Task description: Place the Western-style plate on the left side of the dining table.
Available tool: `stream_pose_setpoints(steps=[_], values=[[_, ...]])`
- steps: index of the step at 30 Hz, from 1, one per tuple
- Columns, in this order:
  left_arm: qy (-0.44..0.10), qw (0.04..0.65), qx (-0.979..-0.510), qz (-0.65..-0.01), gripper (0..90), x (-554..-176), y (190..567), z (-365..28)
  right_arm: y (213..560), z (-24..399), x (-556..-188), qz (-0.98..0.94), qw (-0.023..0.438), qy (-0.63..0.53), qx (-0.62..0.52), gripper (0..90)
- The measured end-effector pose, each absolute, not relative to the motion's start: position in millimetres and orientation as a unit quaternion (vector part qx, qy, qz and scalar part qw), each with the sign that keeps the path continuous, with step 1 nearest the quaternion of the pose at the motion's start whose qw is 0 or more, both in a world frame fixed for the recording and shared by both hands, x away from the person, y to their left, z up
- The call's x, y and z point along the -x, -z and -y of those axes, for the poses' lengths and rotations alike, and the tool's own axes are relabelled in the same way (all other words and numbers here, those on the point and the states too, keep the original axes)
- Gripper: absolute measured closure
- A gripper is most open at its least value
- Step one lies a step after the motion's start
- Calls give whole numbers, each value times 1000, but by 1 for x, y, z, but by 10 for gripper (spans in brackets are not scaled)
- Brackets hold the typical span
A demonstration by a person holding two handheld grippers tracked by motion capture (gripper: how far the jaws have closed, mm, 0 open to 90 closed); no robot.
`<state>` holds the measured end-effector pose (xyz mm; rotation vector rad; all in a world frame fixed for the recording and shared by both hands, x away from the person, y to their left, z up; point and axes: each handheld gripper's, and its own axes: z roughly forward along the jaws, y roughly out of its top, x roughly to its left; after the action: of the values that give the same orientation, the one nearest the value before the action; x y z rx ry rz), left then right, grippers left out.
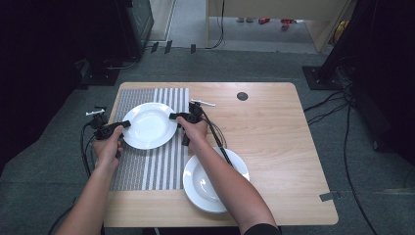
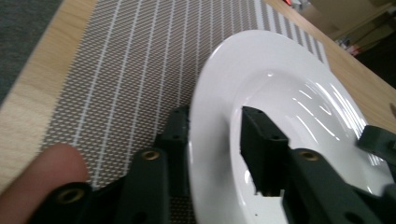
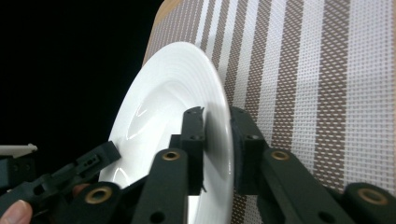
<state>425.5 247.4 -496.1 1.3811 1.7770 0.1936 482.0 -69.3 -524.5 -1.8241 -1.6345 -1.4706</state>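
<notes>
A white plate [image 1: 149, 126] lies on a brown-and-white striped placemat [image 1: 147, 171] at the left of the wooden table. My left gripper [image 1: 126, 125] reaches its left rim, my right gripper [image 1: 172, 116] its right rim. In the left gripper view the plate [image 2: 280, 93] has its rim between the jaws of the left gripper [image 2: 212, 135], one jaw under it and one over the well, with a gap showing. In the right gripper view the right gripper [image 3: 217, 135] straddles the plate's rim [image 3: 219, 116] closely, the pads just off it. Both grippers are open.
A second, deeper white plate [image 1: 215, 181] sits near the table's front edge, partly under the person's right forearm. A small black disc [image 1: 242, 96] is set in the tabletop at the back. Bare wood [image 1: 284, 137] spreads to the right. Cables run over the grey carpet around the table.
</notes>
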Motion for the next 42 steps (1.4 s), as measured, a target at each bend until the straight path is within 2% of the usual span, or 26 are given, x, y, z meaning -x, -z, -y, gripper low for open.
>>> stream_pose_setpoints(steps=[3, 4, 7, 10, 14, 16, 18, 23, 27, 30, 34, 42], values=[[-90, 433, -564, -697, 526, -424, 495, -244, 519, 68, -481, 562, 138, 513, 634, 634], [-97, 434, -567, -694, 486, -423, 494, -244, 516, 68, -479, 569, 121, 511, 632, 593], [-124, 435, -575, -682, 406, -419, 490, -246, 508, 72, -477, 588, 85, 511, 621, 544], [-146, 437, -581, -671, 376, -413, 484, -248, 499, 81, -475, 589, 71, 516, 618, 506], [-160, 462, -578, -654, 371, -402, 474, -249, 490, 94, -471, 583, 85, 526, 613, 448], [-167, 473, -577, -644, 366, -394, 468, -249, 484, 101, -466, 586, 77, 530, 608, 435], [-172, 481, -581, -633, 343, -385, 463, -248, 477, 110, -458, 596, 49, 535, 597, 421], [-173, 493, -594, -612, 272, -364, 451, -244, 465, 134, -444, 595, 51, 550, 583, 349], [-172, 502, -597, -601, 244, -351, 442, -241, 459, 149, -435, 592, 60, 560, 576, 349], [-170, 512, -599, -591, 219, -340, 436, -240, 455, 159, -421, 626, 10, 541, 561, 358], [-170, 515, -609, -578, 193, -326, 433, -236, 452, 175, -407, 619, 21, 556, 554, 351], [-166, 519, -631, -553, 184, -305, 428, -224, 445, 204, -380, 632, 0, 559, 536, 341]])
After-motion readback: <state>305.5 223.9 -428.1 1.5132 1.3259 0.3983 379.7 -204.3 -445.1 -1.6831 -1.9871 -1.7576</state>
